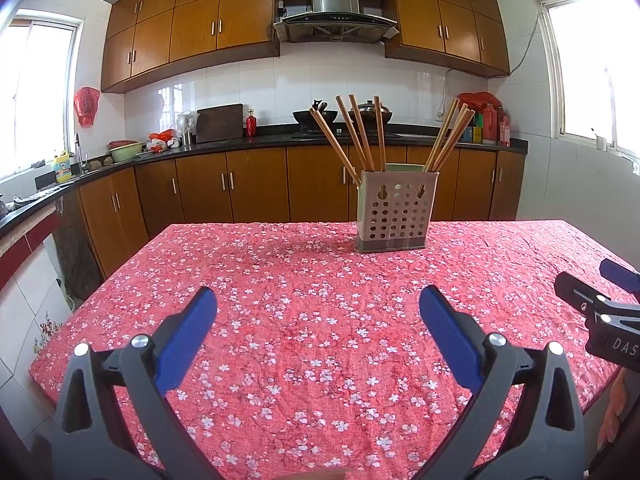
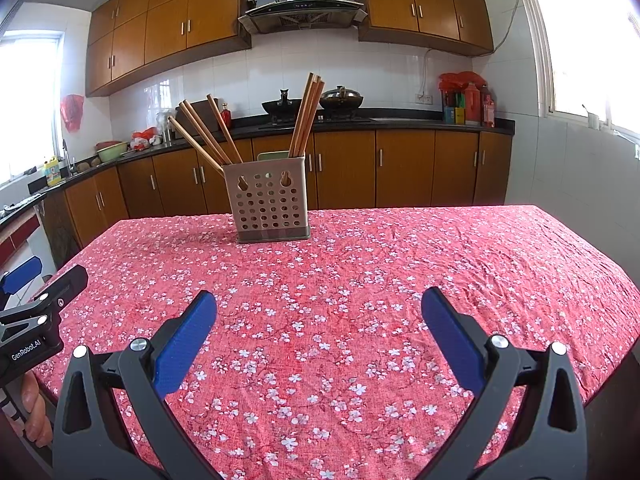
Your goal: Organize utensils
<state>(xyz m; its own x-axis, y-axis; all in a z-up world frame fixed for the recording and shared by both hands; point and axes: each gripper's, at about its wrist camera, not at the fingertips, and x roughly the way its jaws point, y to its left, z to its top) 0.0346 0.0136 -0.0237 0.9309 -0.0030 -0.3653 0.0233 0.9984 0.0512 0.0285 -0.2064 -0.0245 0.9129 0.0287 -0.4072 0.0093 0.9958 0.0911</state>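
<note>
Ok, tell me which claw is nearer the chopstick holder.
Hard to call; both look about equally far. The left claw sits back and left of the holder; the right claw sits back and right of it. Both are open and empty.

brown wood cabinets (image 1: 192, 28) line white-tiled walls (image 1: 256, 84), a steel range hood (image 1: 335, 12) far centre, bright windows (image 1: 596, 76) left and right.
</note>
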